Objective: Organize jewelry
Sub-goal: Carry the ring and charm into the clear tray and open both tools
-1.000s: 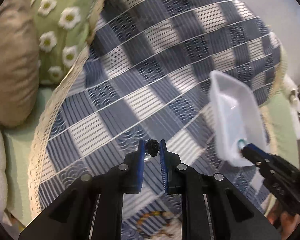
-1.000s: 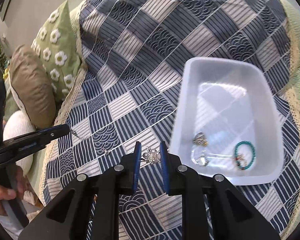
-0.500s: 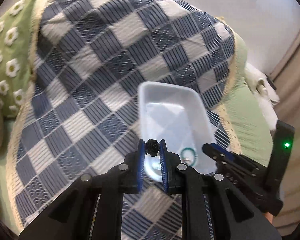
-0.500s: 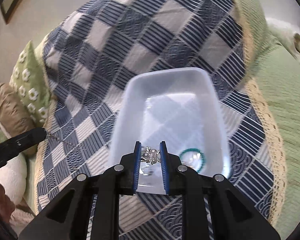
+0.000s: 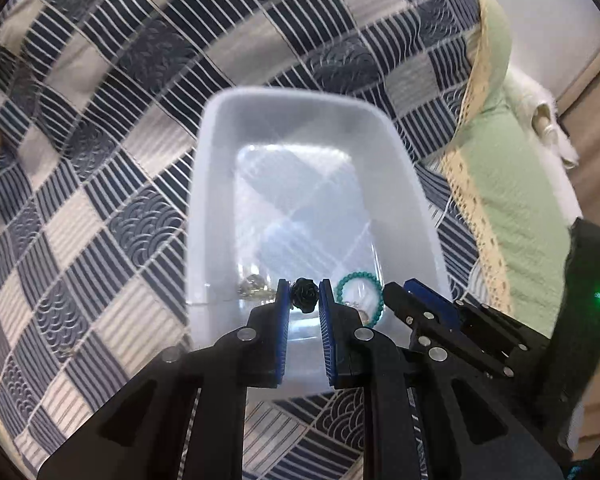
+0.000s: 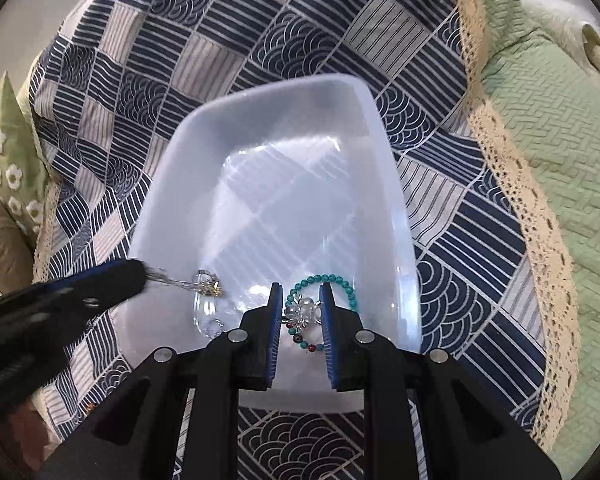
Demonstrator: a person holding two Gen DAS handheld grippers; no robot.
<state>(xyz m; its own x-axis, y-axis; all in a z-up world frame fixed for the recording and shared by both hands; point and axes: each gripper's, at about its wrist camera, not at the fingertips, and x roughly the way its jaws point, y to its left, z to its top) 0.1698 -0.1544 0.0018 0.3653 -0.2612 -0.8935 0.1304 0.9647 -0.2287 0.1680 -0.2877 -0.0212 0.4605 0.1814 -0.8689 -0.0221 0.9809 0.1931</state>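
A white plastic tray (image 5: 220,184) (image 6: 168,184) lies on a blue checked quilt. My left gripper (image 5: 305,300) is shut on a black rose pendant (image 5: 305,299) over the tray's near end; its thin chain (image 6: 168,280) hangs into the tray. My right gripper (image 6: 301,312) is shut on a silver and pearl piece (image 6: 303,311) just above the tray's near end. In the tray lie a turquoise bead bracelet (image 6: 332,280) (image 5: 358,280) and a clear crystal piece with gold (image 6: 208,286) (image 5: 252,284). Each gripper shows in the other's view: left (image 6: 136,276), right (image 5: 400,292).
The quilt (image 6: 260,40) has a lace edge (image 6: 512,200) with green bedding (image 6: 560,120) to the right. A green daisy pillow (image 6: 4,160) and a tan cushion (image 6: 0,232) lie at the left. A small item lies on the quilt (image 5: 66,350).
Both grippers have moved in over the tray's near end with their pieces still held. The tray now fills the middle of both views.
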